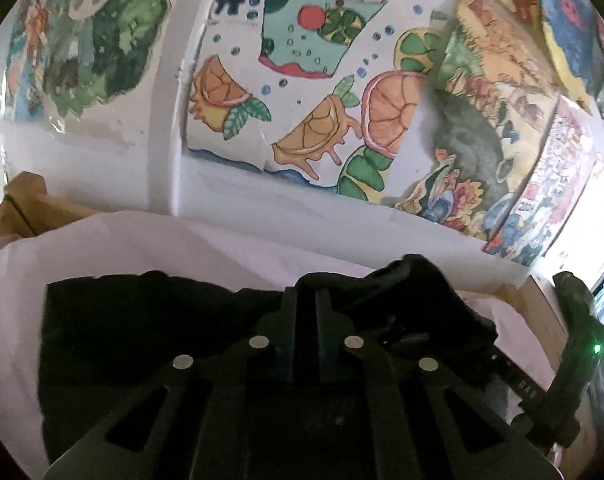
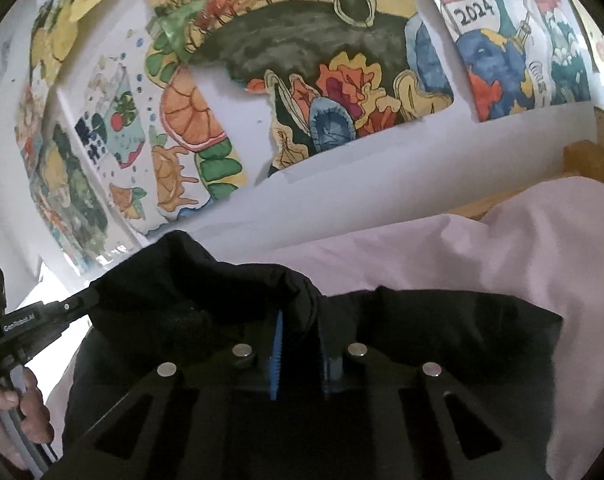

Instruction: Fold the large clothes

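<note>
A black garment lies on a pale pink sheet. My left gripper is shut on an edge of the garment, which bunches up to the right of its fingers. In the right wrist view the black garment drapes over my right gripper, whose blue-padded fingers are shut on a raised fold of it. The other gripper and the hand holding it show at the left edge. In the left wrist view the right gripper's body shows at the right.
A white wall with colourful paintings stands close behind the sheet. A wooden frame edges the surface at the back left, and wood shows at the back right. The pink sheet bulges at the right.
</note>
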`<state>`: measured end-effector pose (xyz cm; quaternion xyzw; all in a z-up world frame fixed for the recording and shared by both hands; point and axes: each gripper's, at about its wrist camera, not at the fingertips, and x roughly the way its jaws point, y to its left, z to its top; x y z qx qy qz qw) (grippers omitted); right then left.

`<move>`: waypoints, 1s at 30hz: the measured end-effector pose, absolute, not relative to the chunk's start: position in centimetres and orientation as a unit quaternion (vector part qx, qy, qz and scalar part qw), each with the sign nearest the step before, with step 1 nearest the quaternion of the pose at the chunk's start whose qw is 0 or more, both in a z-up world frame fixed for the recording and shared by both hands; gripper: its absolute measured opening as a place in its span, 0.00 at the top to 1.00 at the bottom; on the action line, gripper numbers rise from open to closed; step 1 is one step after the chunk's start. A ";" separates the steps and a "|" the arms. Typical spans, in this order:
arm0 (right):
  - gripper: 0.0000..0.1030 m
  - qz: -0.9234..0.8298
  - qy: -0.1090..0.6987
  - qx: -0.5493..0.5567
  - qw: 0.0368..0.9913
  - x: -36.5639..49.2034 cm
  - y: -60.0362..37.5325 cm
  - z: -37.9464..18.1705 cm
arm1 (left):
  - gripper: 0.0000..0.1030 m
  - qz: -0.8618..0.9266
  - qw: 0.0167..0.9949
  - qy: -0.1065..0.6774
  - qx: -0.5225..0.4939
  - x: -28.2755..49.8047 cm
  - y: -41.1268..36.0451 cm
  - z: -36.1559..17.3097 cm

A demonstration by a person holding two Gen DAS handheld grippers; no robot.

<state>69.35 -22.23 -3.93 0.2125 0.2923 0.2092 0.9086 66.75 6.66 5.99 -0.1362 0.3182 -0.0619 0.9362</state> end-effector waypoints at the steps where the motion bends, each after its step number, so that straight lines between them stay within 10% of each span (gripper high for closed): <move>1: 0.87 0.213 0.292 0.210 0.909 68.9 -22.4 -3.7 | 0.96 -0.067 0.937 0.315 -0.134 65.9 6.9 6.1; 30: 0.88 0.222 0.277 -0.060 0.933 56.0 -19.2 -5.4 | 1.00 -0.091 0.932 0.340 -0.084 55.7 10.5 -2.6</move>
